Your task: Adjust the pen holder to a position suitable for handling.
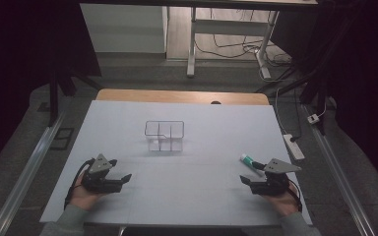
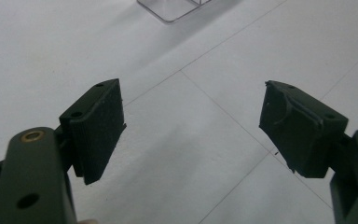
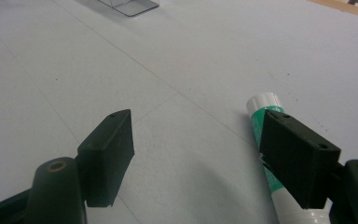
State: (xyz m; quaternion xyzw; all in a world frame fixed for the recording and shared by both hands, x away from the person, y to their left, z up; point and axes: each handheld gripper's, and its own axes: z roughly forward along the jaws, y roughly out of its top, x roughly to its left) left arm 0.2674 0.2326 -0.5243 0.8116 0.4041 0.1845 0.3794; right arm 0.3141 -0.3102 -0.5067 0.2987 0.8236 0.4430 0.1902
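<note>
I judge this the approach, before any pickup: both my claws stand wide apart with nothing between them. My right claw (image 1: 250, 181) rests low on the table (image 1: 187, 196) just beside the toothpaste tube (image 1: 250, 162), and my left claw (image 1: 124, 179) sits well apart at the other side. The tube lies flat near the table's right edge; in the right gripper view one jaw sits in front of it (whether touching, I cannot tell). Its long axis runs diagonally, white cap (image 3: 265, 101) pointing away from me toward the clear divided box (image 1: 164, 135) at mid-table. Next I should shift right to straddle the tube across its width, then close.
</note>
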